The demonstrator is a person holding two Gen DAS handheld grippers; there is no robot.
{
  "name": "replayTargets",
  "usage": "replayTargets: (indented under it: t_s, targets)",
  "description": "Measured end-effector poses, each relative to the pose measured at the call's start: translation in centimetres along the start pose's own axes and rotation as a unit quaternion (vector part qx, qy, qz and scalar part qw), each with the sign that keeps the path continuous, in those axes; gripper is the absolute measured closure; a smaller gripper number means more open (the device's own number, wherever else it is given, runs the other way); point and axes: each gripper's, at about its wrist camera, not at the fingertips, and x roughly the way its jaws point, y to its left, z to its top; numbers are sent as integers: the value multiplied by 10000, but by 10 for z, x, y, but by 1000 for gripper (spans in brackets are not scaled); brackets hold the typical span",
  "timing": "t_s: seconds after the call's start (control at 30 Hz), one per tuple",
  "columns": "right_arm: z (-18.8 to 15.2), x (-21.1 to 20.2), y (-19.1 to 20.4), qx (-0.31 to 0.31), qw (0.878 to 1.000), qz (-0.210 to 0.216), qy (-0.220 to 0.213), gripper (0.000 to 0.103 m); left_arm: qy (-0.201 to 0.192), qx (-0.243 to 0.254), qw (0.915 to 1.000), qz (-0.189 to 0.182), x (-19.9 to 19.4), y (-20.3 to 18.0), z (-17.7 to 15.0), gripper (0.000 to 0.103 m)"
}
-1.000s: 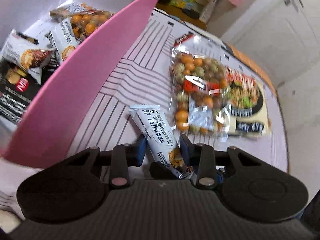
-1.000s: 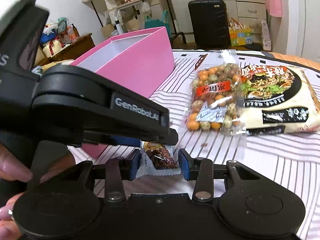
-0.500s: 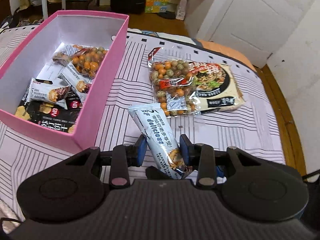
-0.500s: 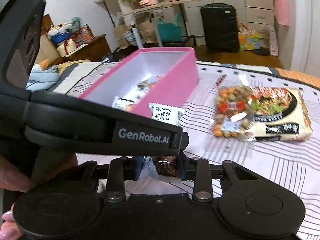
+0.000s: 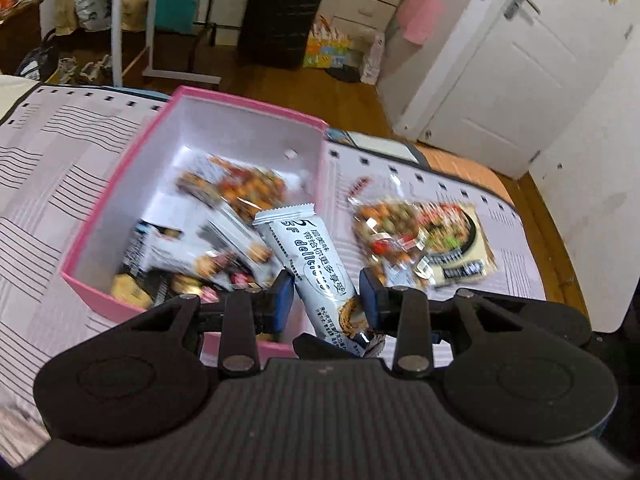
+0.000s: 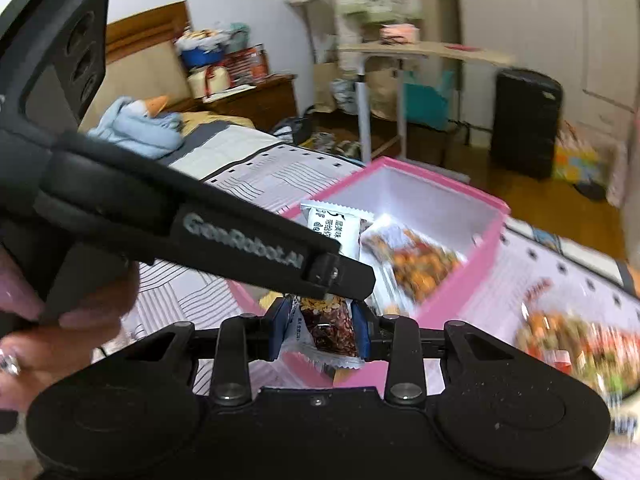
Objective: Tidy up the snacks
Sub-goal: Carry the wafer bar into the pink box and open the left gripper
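My left gripper (image 5: 326, 300) is shut on a white snack bar (image 5: 308, 268) and holds it in the air over the near right corner of the pink box (image 5: 100, 204). The box holds several snack packets. My right gripper (image 6: 320, 330) is shut on a second snack bar (image 6: 330, 326) with a dark red picture, just in front of the pink box (image 6: 460, 280). The left gripper's body (image 6: 180, 224) crosses the right wrist view, with the white bar's top (image 6: 336, 228) above it.
A clear bag of mixed nuts (image 5: 384, 232) and a noodle packet (image 5: 460, 244) lie on the striped bed cover (image 5: 52, 184) right of the box. A black suitcase (image 5: 280, 20) and a white door (image 5: 508, 80) stand beyond the bed.
Both grippers have risen and swung left toward the pink box with their bars. The box now lies straight ahead in both views.
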Motion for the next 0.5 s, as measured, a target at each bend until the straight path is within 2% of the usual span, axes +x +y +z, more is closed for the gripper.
replayTargets:
  t_s: [0.1, 0.3, 0.37, 0.43, 0.5]
  targets:
    - [9, 27, -4, -2, 9999, 151, 53, 64, -127, -230, 9996, -67, 5, 29, 12, 68]
    - [13, 77, -5, -219, 9994, 138, 221, 64, -59, -616, 9981, -76, 38, 79, 29, 69]
    - [14, 88, -1, -408, 9990, 7, 181, 63, 22, -710, 9975, -64, 52, 91, 32, 69]
    - [10, 88, 2, -604, 9980, -199, 46, 57, 31, -816, 9967, -23, 63, 100, 33, 68]
    - [9, 84, 3, -649, 9975, -285, 71, 52, -69, -934, 9956, 9, 70, 107, 33, 61]
